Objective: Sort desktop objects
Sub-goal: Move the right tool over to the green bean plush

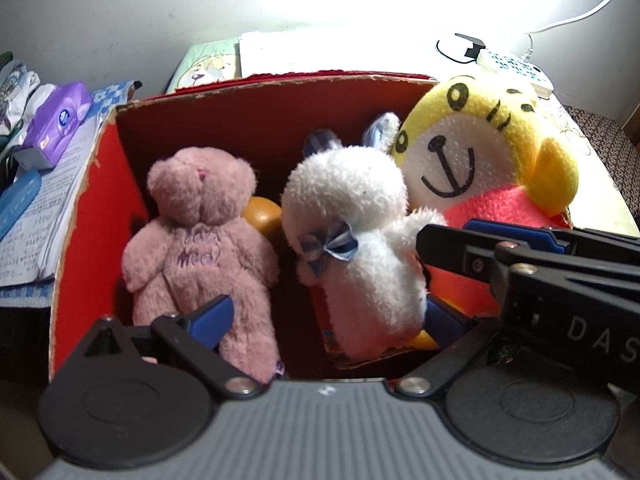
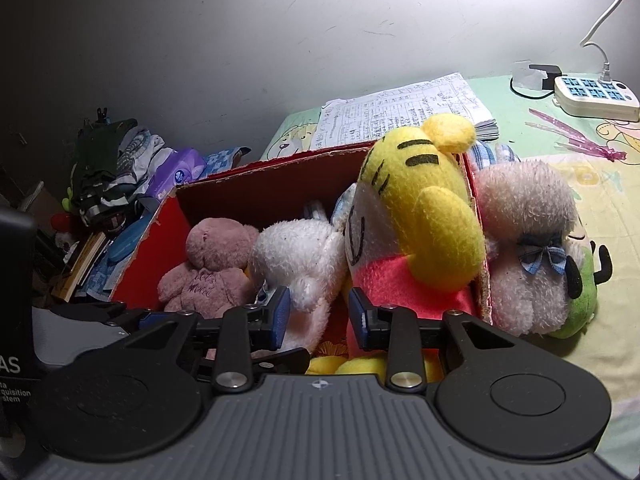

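A red cardboard box [image 1: 86,208] with ragged, torn rims holds three plush toys in a row. On its left side sits a pink teddy bear [image 1: 200,248] of matted fuzzy pile with purple stitching on its chest. In the middle leans a white rabbit [image 1: 360,248], curly-fleeced, with a striped blue ribbon bow at its neck. On the right is a yellow tiger doll [image 1: 480,152] of smooth felt-like fleece, round-headed, with black stitched stripes and a coral body. A smooth orange rounded object [image 1: 262,212] peeks between bear and rabbit; what it is cannot be told.

Outside the box, against its right wall, lies a fourth toy, a shaggy cream plush [image 2: 528,248] with a blue bow, beside something green.

The left gripper [image 1: 332,318] hangs over the box's near edge, its blue-padded fingers spread wide on either side of the rabbit's base. The right gripper [image 2: 319,312] also stands parted, empty, between rabbit and tiger.

Behind lie one white power strip [image 2: 596,96], a sheaf of handwritten papers [image 2: 404,112] and a purple tissue pack [image 1: 56,120].
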